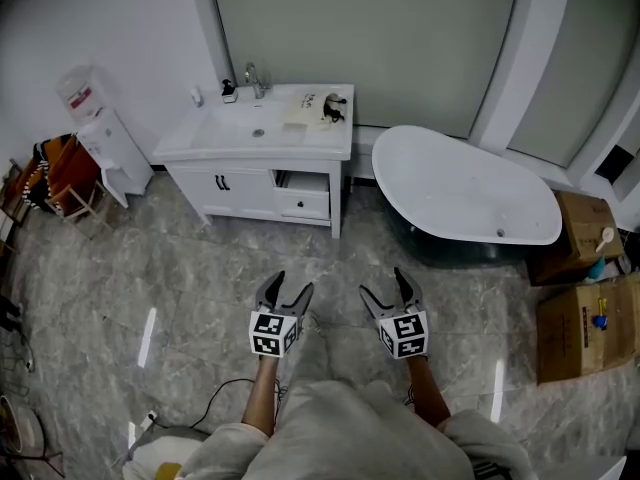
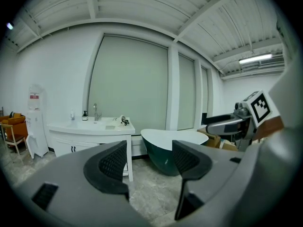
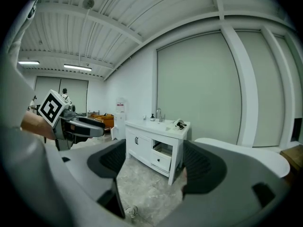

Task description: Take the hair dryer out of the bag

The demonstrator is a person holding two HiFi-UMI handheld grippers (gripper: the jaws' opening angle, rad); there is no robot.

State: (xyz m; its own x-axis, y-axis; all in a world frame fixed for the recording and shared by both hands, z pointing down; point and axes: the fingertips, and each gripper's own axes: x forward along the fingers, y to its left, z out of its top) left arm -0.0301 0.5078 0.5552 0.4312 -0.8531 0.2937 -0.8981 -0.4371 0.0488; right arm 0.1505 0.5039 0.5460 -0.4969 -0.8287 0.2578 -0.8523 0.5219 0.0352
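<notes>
Both claws are held out low in front of the person over the grey marbled floor (image 1: 200, 288), side by side and apart from each other. The left claw (image 1: 291, 284) has its jaws spread wide with nothing between them; its own view shows only floor and the room through the gap (image 2: 149, 157). The right claw (image 1: 383, 283) is likewise spread wide and holds nothing (image 3: 156, 160). The only thing that could be the bag (image 1: 335, 108) is a small pale bundle with a dark part at one side, lying on the far right corner of the white table (image 1: 300, 138), which has a basin and a faucet (image 1: 255, 76). It is too small to tell what it holds. It lies well apart from both claws, straight ahead across the open floor, and in the head view it sits above the space between them. In the left gripper view the bag (image 2: 124, 120) shows above the left-hand jaw, and in the right gripper view it (image 3: 180, 123) shows above the gap, nearer the right-hand jaw. Below it one drawer (image 1: 303, 200) of the table stands open. A white bathtub (image 1: 465, 193) stands just to the right of the table, with cardboard boxes (image 1: 585, 328) beyond it.
</notes>
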